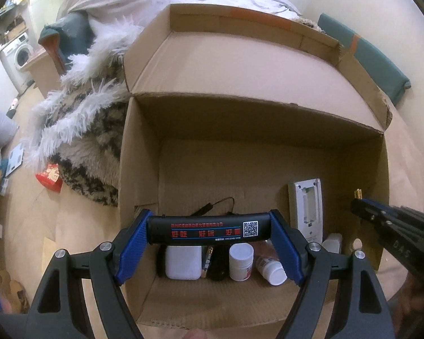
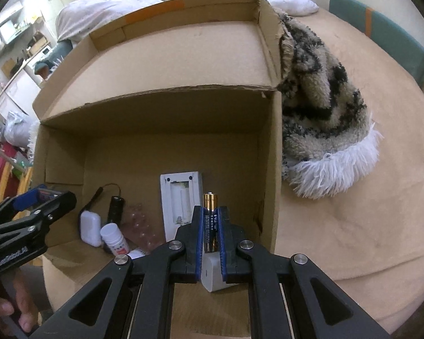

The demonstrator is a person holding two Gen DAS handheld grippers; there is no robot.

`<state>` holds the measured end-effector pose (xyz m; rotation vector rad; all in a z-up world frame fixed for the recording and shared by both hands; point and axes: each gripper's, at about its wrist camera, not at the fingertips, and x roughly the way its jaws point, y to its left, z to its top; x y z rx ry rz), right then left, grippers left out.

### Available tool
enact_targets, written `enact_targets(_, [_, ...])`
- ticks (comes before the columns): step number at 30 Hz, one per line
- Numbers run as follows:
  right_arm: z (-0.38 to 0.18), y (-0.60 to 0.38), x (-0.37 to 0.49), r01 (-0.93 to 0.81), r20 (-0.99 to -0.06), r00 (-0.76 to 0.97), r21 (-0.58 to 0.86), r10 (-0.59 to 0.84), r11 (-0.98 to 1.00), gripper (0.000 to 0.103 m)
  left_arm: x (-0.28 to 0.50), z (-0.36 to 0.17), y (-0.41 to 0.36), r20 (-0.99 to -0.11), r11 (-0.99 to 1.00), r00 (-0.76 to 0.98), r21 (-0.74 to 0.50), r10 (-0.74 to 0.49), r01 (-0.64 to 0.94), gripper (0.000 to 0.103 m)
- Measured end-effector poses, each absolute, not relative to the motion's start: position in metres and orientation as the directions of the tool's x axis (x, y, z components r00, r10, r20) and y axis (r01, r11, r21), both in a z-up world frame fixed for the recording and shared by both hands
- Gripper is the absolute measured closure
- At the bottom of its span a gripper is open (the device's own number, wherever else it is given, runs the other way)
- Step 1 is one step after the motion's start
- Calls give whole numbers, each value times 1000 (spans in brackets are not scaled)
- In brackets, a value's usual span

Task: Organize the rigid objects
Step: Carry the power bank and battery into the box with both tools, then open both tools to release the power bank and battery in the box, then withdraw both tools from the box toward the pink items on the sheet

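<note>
Beige bedding and a shaggy black-and-cream blanket (image 2: 319, 90) surround an open brown cardboard box (image 1: 251, 118) that sits on the bed, its flap folded back.

Judging by what already lies inside, the sorting is well under way. On the box floor are a white rectangular plastic bottle (image 1: 183, 262), a small white round-capped pill bottle (image 1: 241, 261), a second white pill bottle lying on its side (image 1: 270, 269), a white remote control with its battery bay open (image 1: 308, 209), a small black cylinder (image 2: 116, 209) and a white pod on a black cord (image 2: 90, 227). What is left, as far as can be seen, is to set down the two items in the grippers (anything else waiting outside the box is out of view).

The left gripper (image 1: 209, 230) has its blue-padded fingers spread wide and pressed against the two ends of a black cylindrical lighter with red printed text and a QR code (image 1: 209, 230), held crosswise above the bottles at the near end of the box. The right gripper (image 2: 211, 226) has its fingers drawn close together, pinching a gold-and-black AA battery (image 2: 210, 220) upright by its sides, poised over the box's right side, just beside the remote.
</note>
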<state>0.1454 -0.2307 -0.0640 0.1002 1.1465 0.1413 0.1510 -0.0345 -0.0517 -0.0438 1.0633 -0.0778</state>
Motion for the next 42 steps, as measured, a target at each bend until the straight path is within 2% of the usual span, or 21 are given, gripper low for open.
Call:
enact_targets(10, [-72, -236, 148, -35, -914, 371, 163, 164, 986, 92, 152, -56, -40, -880, 997, 469, -57, -71, 44, 24])
enact_targets(12, [-72, -236, 148, -34, -915, 371, 159, 160, 987, 92, 152, -57, -41, -880, 998, 472, -45, -61, 45, 20])
enact_targets(14, [-71, -235, 147, -32, -911, 374, 177, 176, 984, 92, 152, -56, -41, -880, 998, 471, -49, -64, 43, 4])
enact_targets(18, [-59, -232, 146, -49, -885, 430, 177, 181, 983, 90, 152, -56, -41, -885, 997, 459, -64, -77, 43, 3])
enact_targets(19, [-56, -233, 145, -50, -877, 437, 195, 197, 980, 83, 152, -56, -41, -886, 997, 457, -65, -78, 43, 3])
enact_targets(21, [-52, -234, 145, -54, -863, 447, 235, 234, 970, 58, 151, -56, -40, -887, 997, 456, -65, -75, 38, 2])
enact_targets(22, [-50, -235, 143, -53, -853, 459, 253, 249, 966, 33, 151, -56, -40, -887, 997, 455, -64, -74, 36, 2])
enact_targets(23, [-47, -235, 143, -55, -841, 473, 268, 261, 962, 28, 151, -56, -40, -888, 997, 455, -64, -73, 35, 2])
enact_targets(29, [-45, -238, 143, -55, -834, 469, 301, 290, 952, 22, 151, -53, -38, -882, 998, 468, -50, -55, 25, 2])
enact_targets(42, [-46, -236, 144, -59, -830, 474, 302, 293, 952, 22, 148, -47, -37, -875, 998, 479, -61, -69, 32, 2])
